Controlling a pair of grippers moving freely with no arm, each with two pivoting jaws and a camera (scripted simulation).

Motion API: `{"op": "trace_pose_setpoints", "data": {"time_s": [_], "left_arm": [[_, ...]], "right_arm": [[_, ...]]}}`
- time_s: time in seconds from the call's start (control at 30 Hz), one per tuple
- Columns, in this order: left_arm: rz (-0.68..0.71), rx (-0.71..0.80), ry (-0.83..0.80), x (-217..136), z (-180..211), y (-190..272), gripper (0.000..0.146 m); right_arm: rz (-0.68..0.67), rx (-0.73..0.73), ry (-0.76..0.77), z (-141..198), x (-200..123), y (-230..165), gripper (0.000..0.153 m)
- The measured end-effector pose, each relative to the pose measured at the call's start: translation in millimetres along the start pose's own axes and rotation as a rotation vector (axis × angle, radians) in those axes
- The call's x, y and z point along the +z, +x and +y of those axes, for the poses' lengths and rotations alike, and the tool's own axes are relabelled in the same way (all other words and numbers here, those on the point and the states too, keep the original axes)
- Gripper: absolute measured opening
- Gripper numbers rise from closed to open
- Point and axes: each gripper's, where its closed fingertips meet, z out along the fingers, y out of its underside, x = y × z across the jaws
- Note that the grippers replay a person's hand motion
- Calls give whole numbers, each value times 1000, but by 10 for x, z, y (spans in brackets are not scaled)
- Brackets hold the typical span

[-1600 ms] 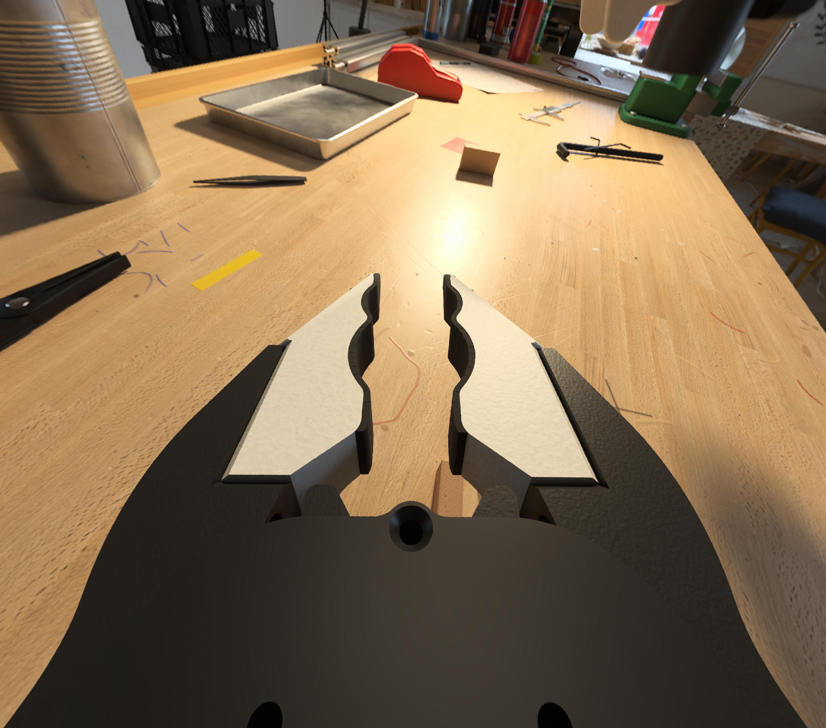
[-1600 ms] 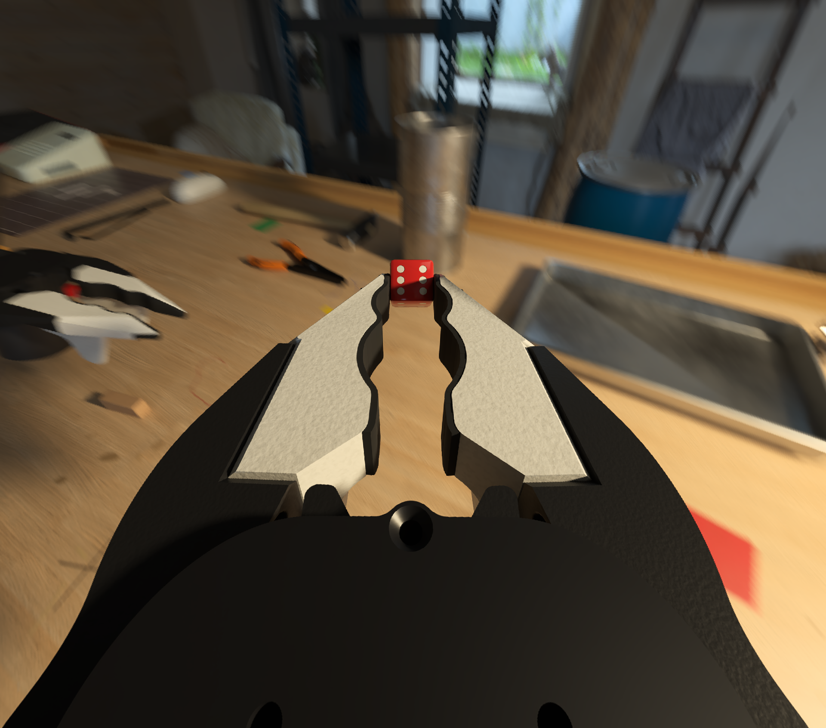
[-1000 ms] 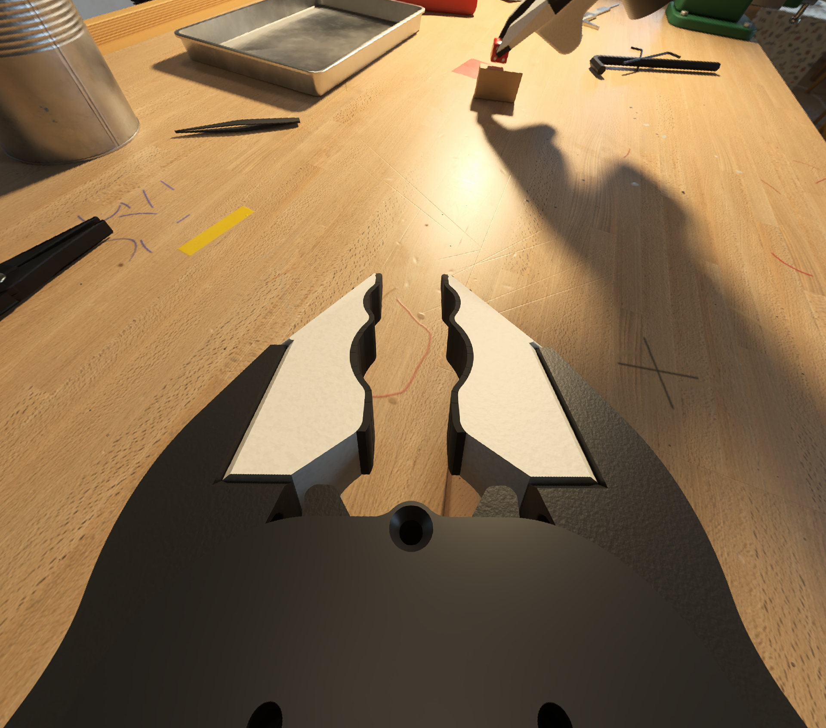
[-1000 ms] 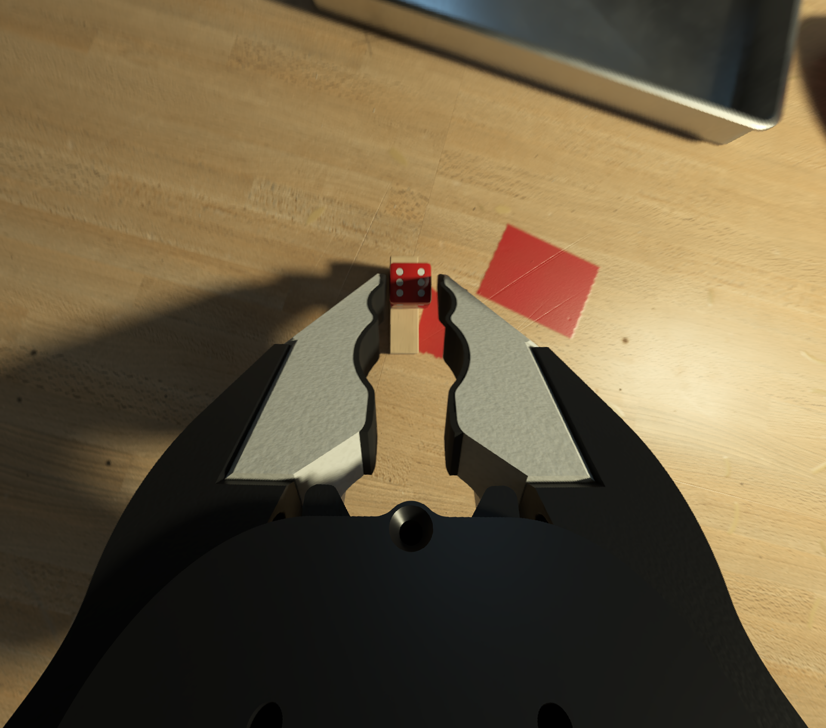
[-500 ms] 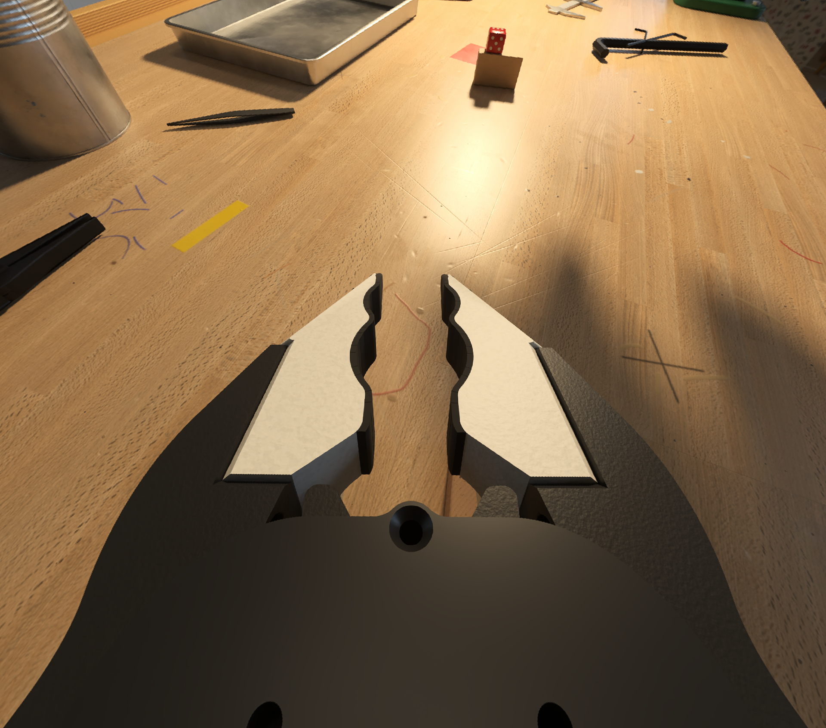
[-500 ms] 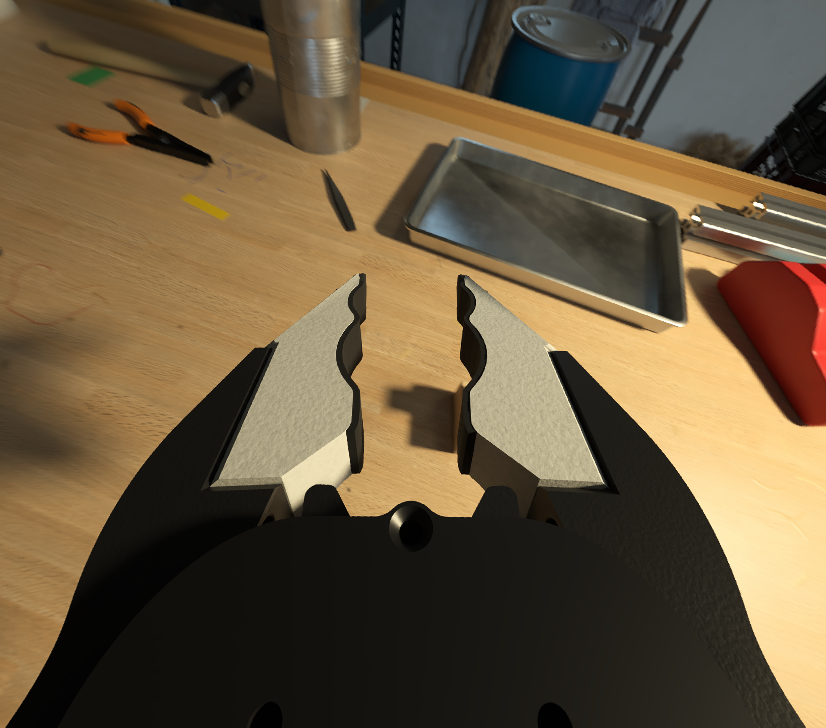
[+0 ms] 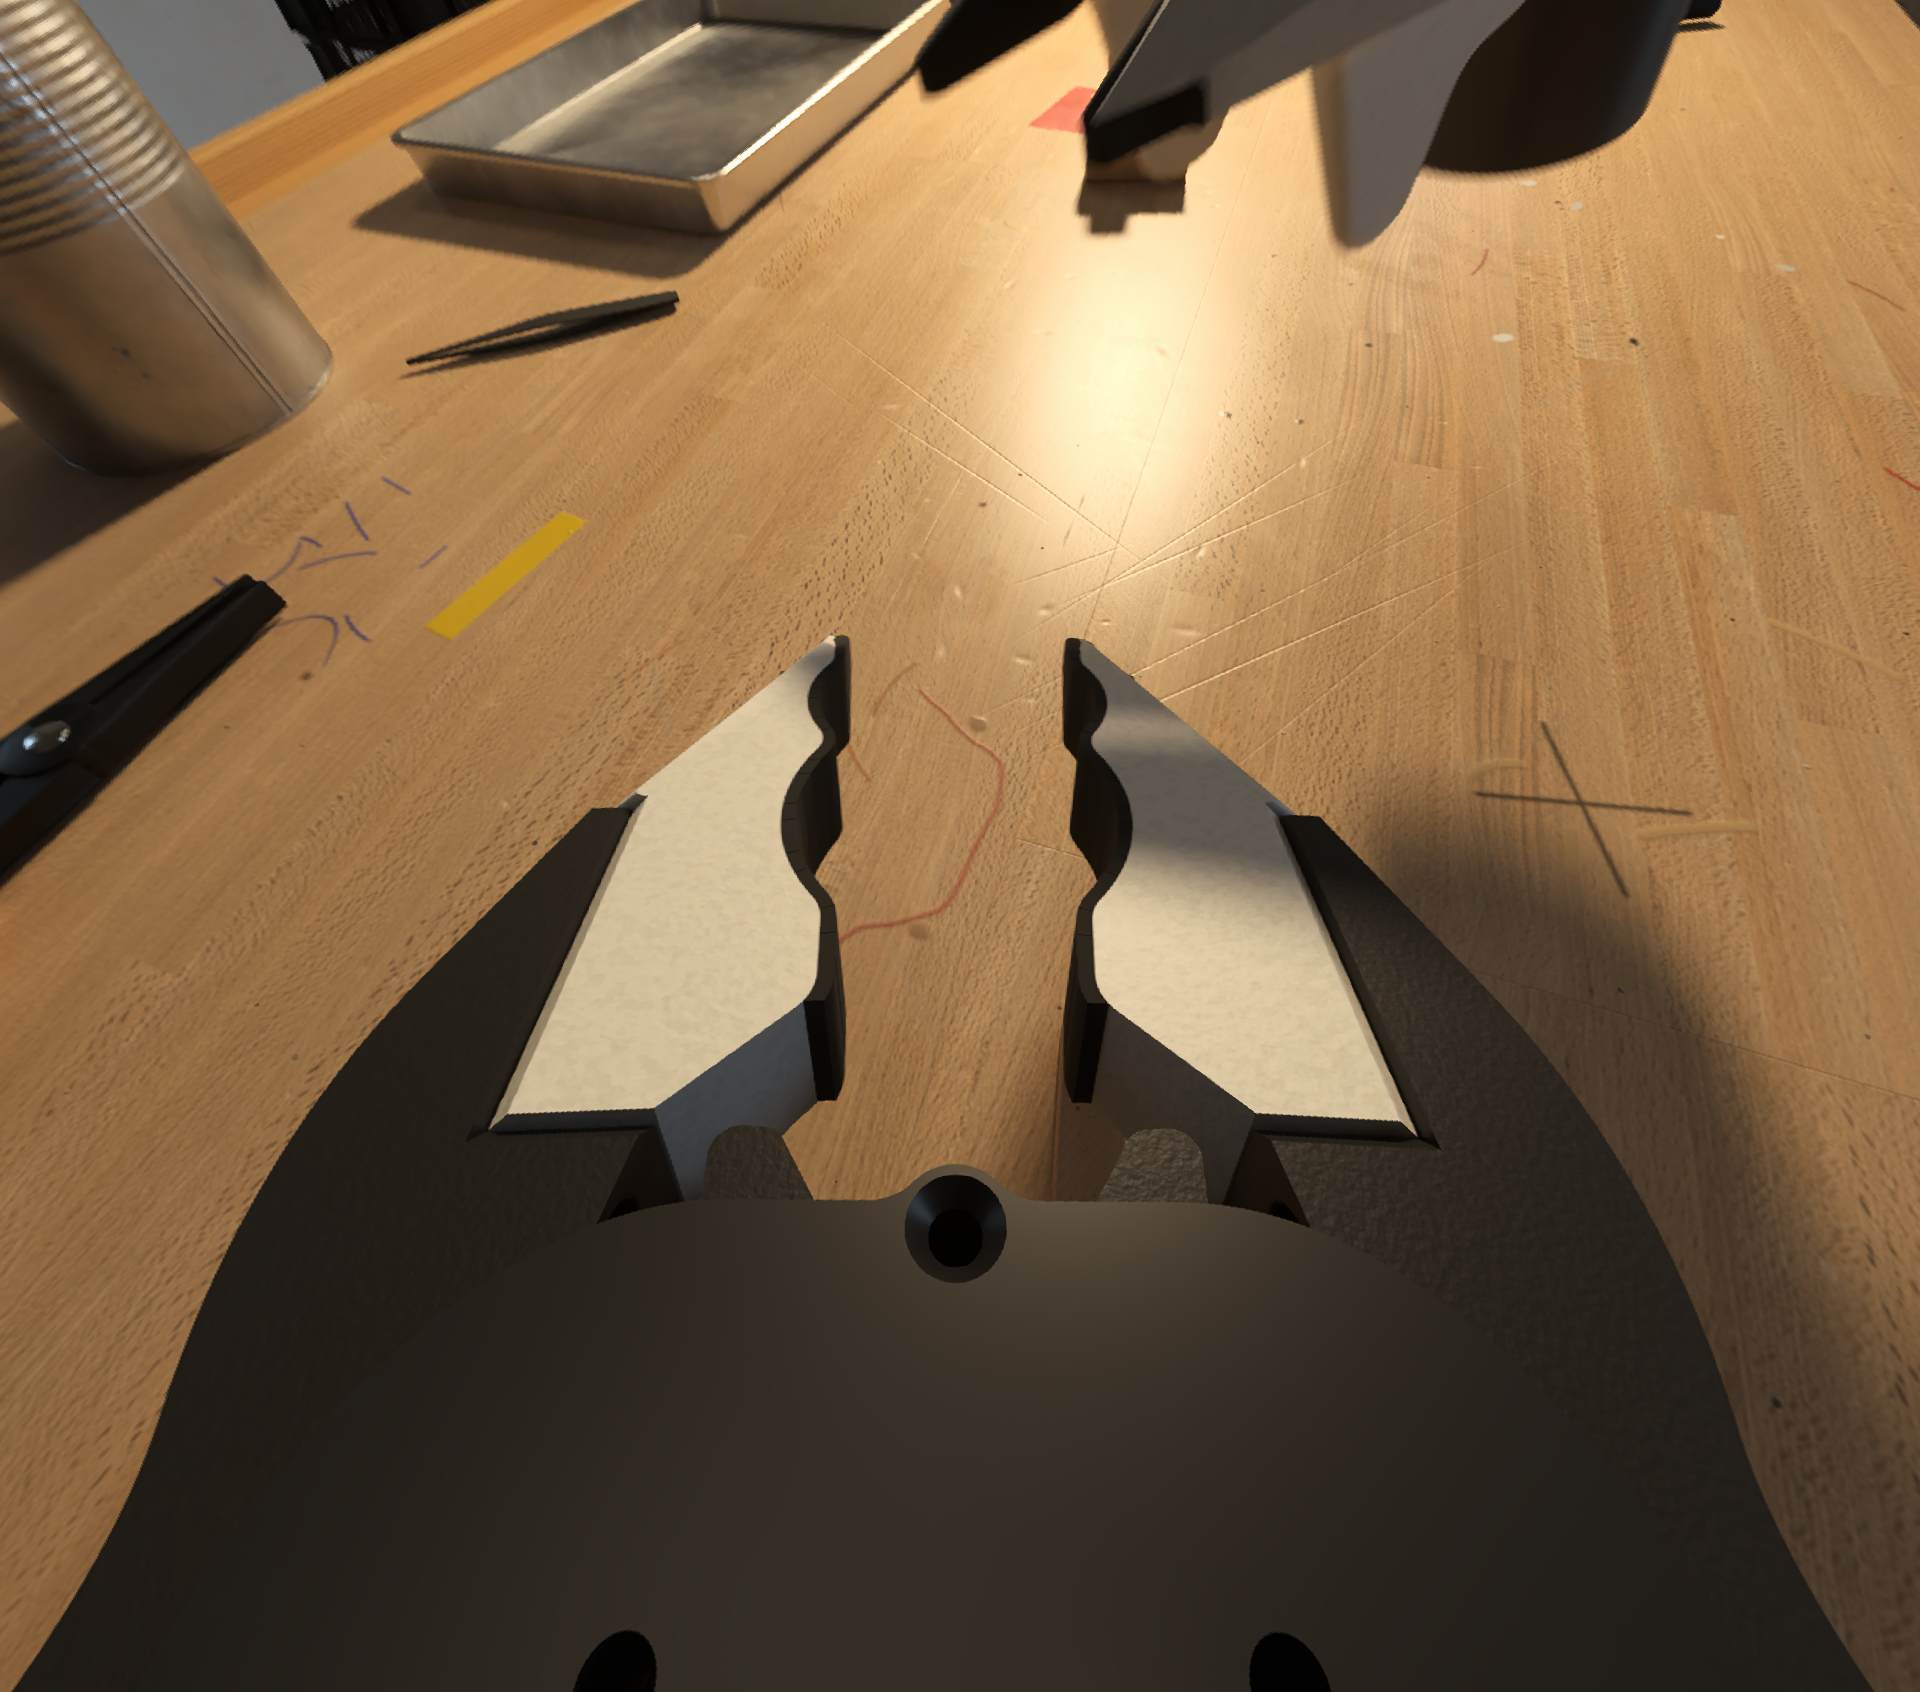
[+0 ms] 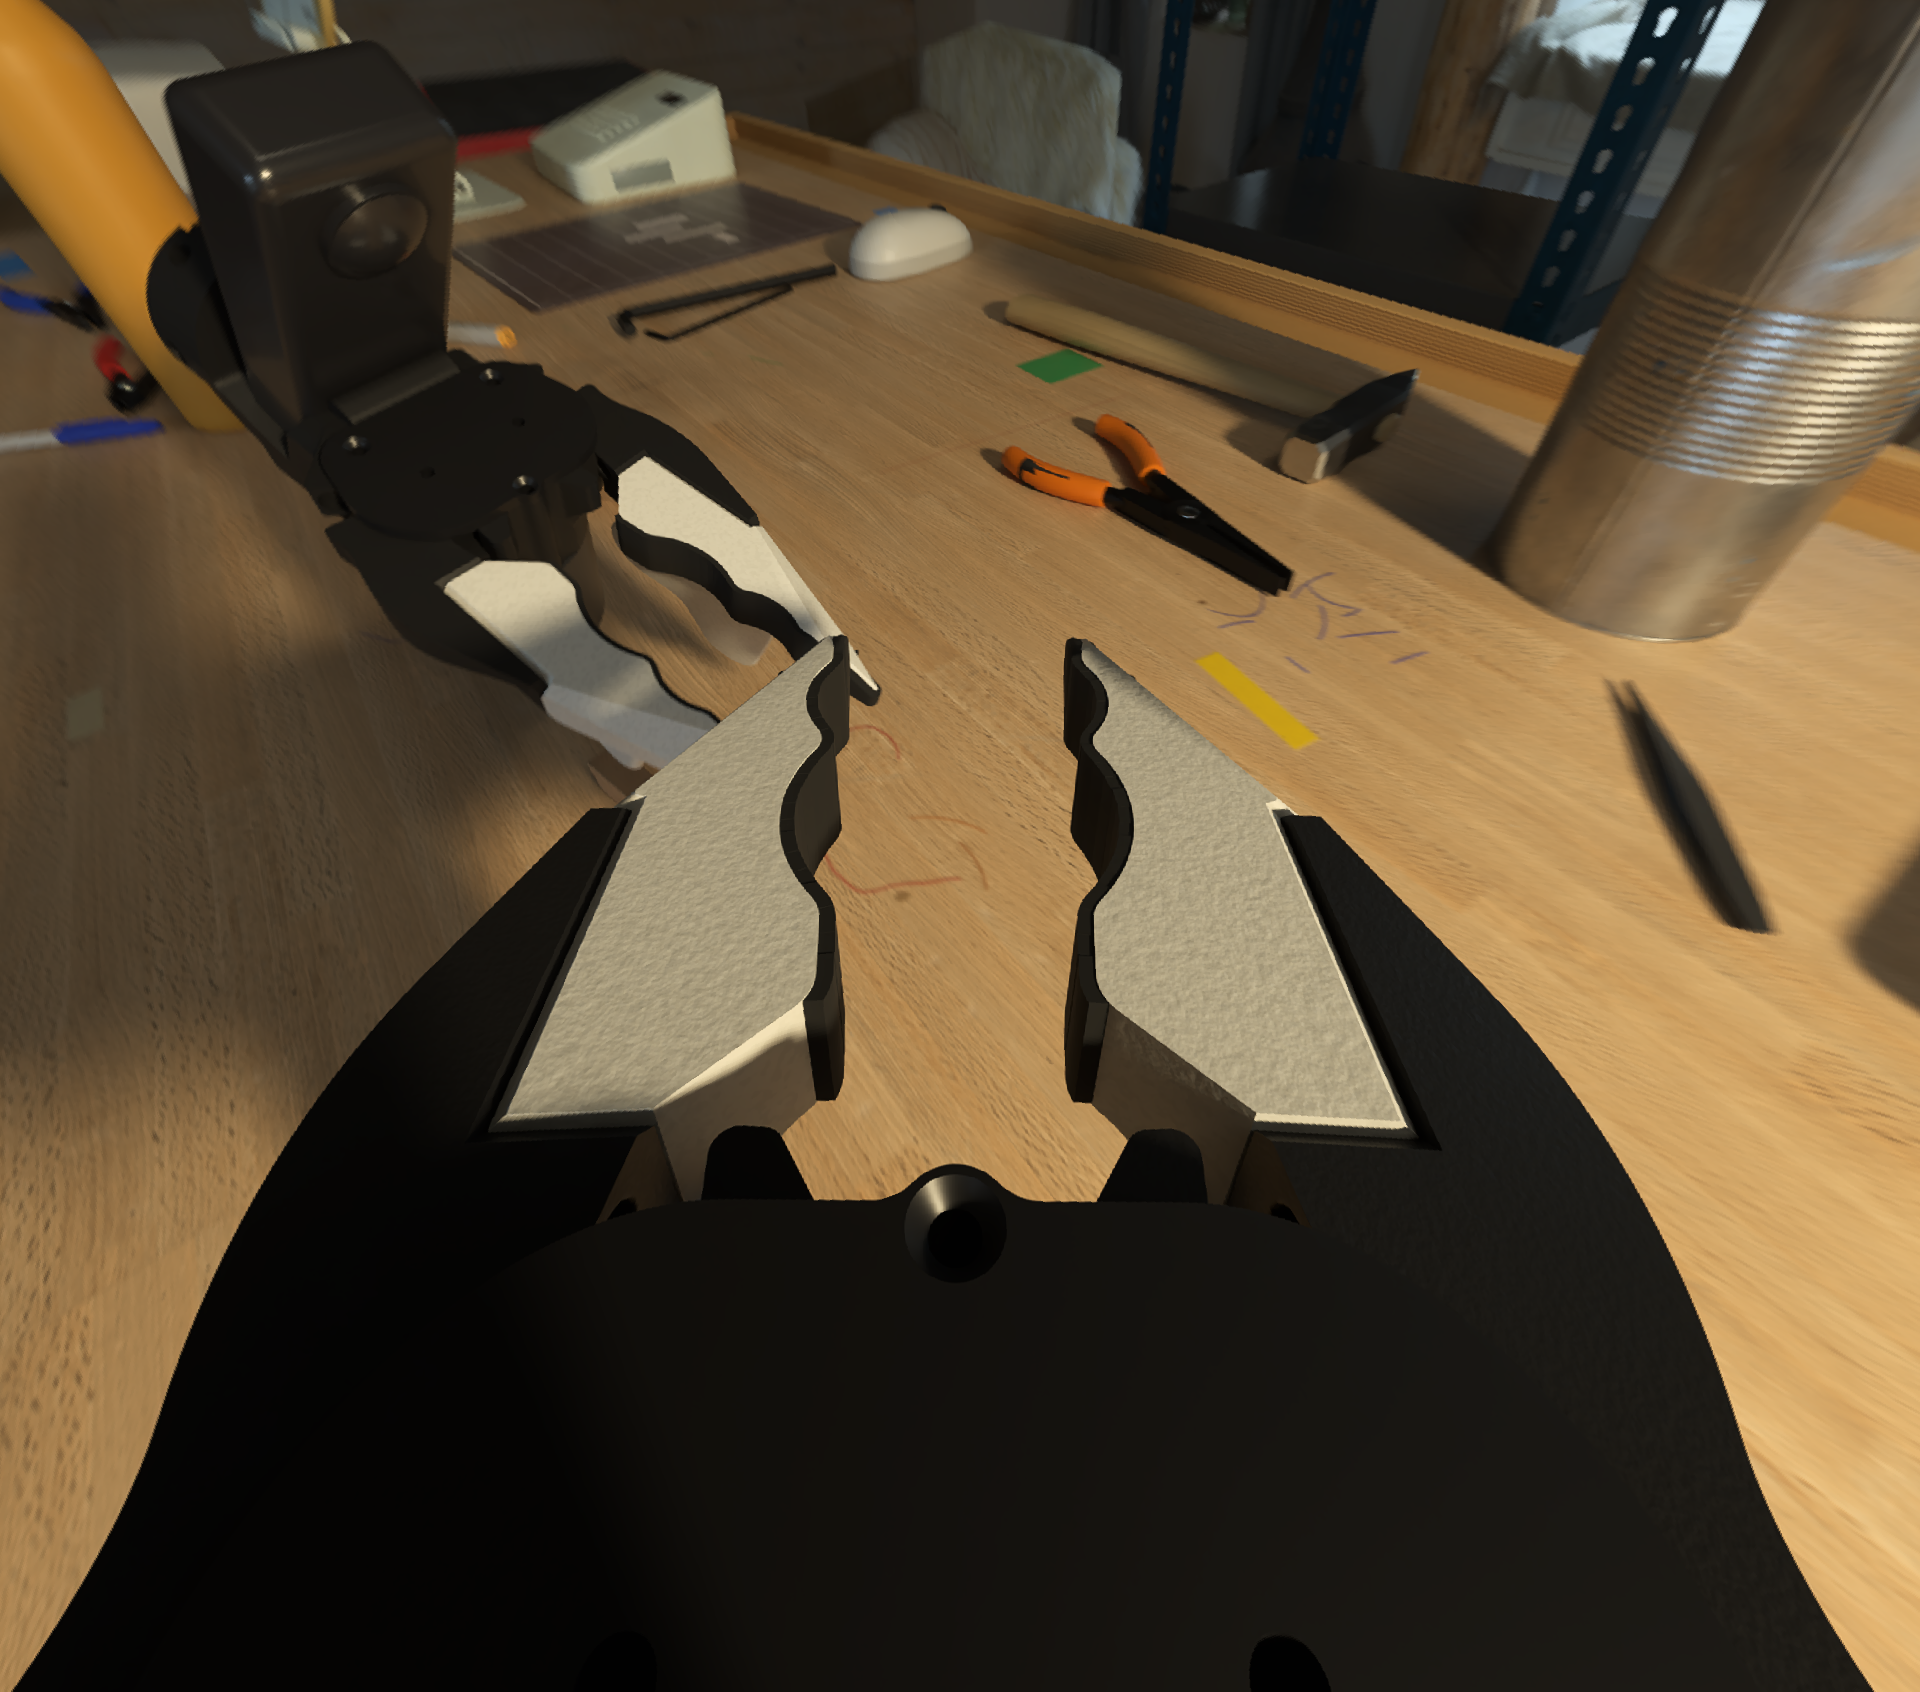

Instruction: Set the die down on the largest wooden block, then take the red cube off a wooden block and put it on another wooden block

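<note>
Two grippers, left gripper (image 7: 956, 666) and right gripper (image 8: 956, 666), fingers apart, empty; one block (image 7: 1148, 165), perhaps.

The left hand-held gripper (image 7: 956, 676) hangs low over the table (image 7: 1351, 499), its two fingers spread with bare wood showing between them and nothing held. The right hand-held gripper (image 8: 956, 676) sits higher, tilted downward, its fingers parted and empty as well, pointing toward the left one's tips.
</note>
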Motion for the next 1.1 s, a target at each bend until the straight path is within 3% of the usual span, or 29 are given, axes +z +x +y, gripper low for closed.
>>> {"op": "trace_pose_setpoints", "data": {"time_s": [0.1, 0.27, 0.47, 0.6, 0.7, 0.8, 0.9, 1.0, 1.1], "left_arm": [[-19, 16, 34, -37, -36, -2, 49], [-36, 2, 44, -65, -52, 24, 54], [-8, -63, 115, -250, -211, 265, 62], [-50, -78, 170, -689, -336, 327, 62], [-177, -95, 161, -1281, -462, 18, 61], [-301, -158, 24, -1883, -373, -507, 60], [-389, -232, -249, -2266, 107, -1026, 60], [-302, -387, -526, -2386, 705, -1200, 60], [-234, -404, -685, -2387, 1067, -1229, 56]], "right_arm": [[-51, 67, 40, 85, 73, -30, 43], [132, -108, 10, 245, -29, 175, 44], [40, -24, -7, 316, 80, -3, 43], [24, -53, -65, 451, 169, -92, 43], [27, -82, -70, 465, 189, -130, 43], [33, -88, -65, 458, 185, -132, 42], [34, -71, -61, 459, 181, -112, 42], [39, -52, -65, 482, 183, -74, 42], [51, -38, -74, 516, 191, -26, 42]]}}
